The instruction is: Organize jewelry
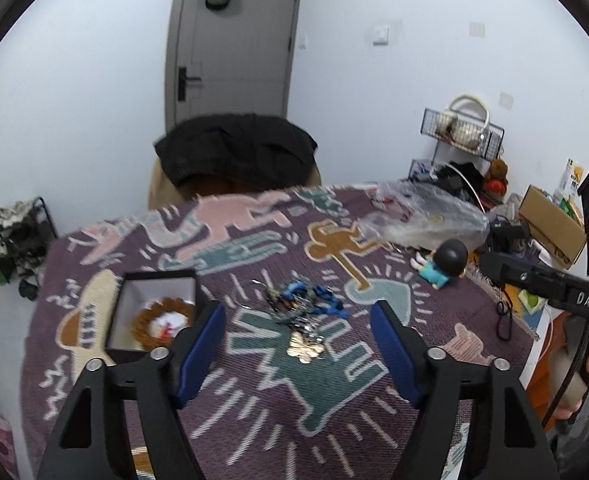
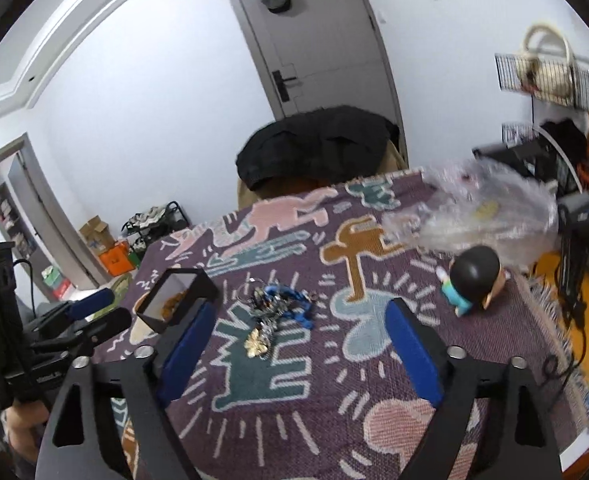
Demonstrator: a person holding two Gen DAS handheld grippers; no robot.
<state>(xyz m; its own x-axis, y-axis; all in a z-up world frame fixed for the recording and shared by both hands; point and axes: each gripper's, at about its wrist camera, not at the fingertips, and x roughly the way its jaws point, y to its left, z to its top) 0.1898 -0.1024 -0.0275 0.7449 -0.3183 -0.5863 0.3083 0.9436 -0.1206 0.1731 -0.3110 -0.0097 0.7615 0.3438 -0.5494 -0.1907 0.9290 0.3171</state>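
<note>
Blue-padded jaws of the left gripper (image 1: pixel 298 356) stand well apart and hold nothing; between them, farther off on the patterned cloth (image 1: pixel 334 400), lies the jewelry pile (image 1: pixel 300 312), a tangle of dark and blue pieces with a gold flower piece at its near edge. The right gripper (image 2: pixel 300 354) is likewise wide, with nothing between its pads (the same pile sits ahead of it). Left of the pile stands an open black box (image 1: pixel 154 312) with a brown beaded ring inside. A doll (image 1: pixel 442 264) lies to the right.
</note>
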